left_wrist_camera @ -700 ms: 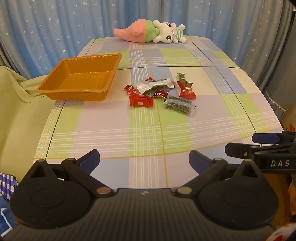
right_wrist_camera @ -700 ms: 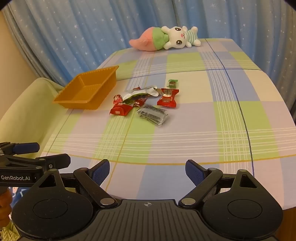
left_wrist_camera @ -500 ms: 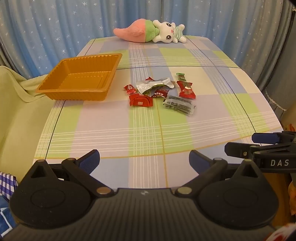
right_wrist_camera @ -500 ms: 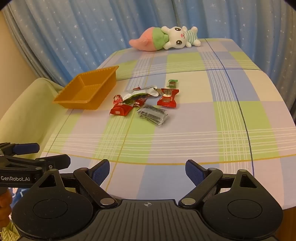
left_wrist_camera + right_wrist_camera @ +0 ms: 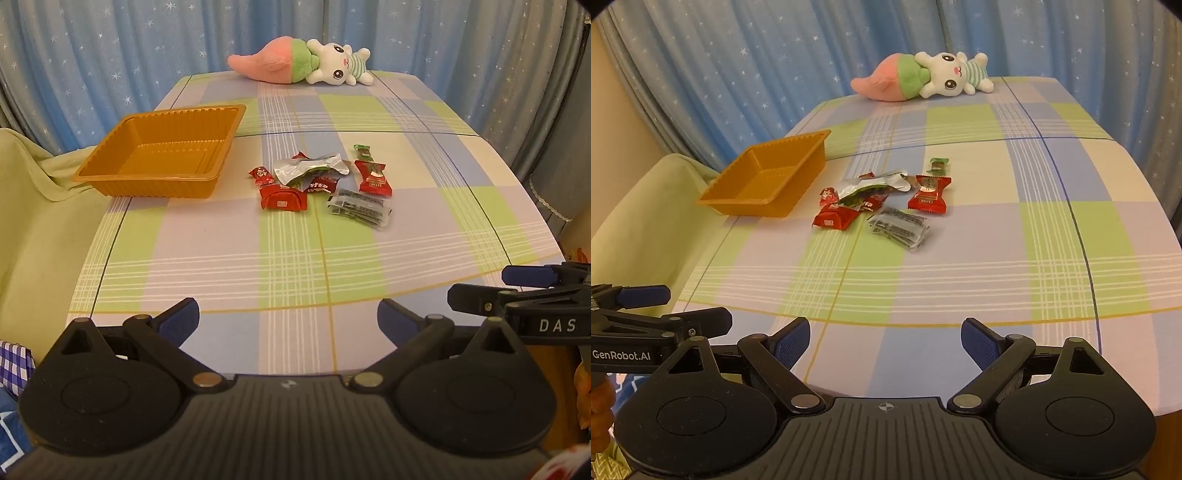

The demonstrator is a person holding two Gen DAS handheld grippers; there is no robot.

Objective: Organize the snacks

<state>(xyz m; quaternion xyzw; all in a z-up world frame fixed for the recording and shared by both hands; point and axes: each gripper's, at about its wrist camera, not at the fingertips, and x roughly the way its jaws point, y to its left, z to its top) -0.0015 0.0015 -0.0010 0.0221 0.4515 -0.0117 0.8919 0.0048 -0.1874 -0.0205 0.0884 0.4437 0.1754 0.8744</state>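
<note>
- Left gripper (image 5: pixel 288 317) and right gripper (image 5: pixel 885 338) both gape wide, holding nothing.
- Overlapping snacks (image 5: pixel 321 182) risk double grabs; the silver pouch (image 5: pixel 310 168) covers red candies.
- Orange tray (image 5: pixel 162 158) at ten o'clock may slide if bumped.

**Around the Table: Cloth, Curtains and a Plush Toy**

A plaid tablecloth (image 5: pixel 229 258) in pale green, lilac, blue and cream squares, crossed by white and yellow lines, covers the table. At its far edge lies a plush toy (image 5: pixel 306 62) on its side: a white rabbit with a striped shirt, joined to a pink and green carrot-shaped body. Behind the table hang blue curtains (image 5: pixel 110 55) dotted with small white stars. To the left of the table a light green fabric (image 5: pixel 29 206) is draped, touching the table's edge. A blue-and-white checked cloth (image 5: pixel 13 363) shows at the lower left.
</note>
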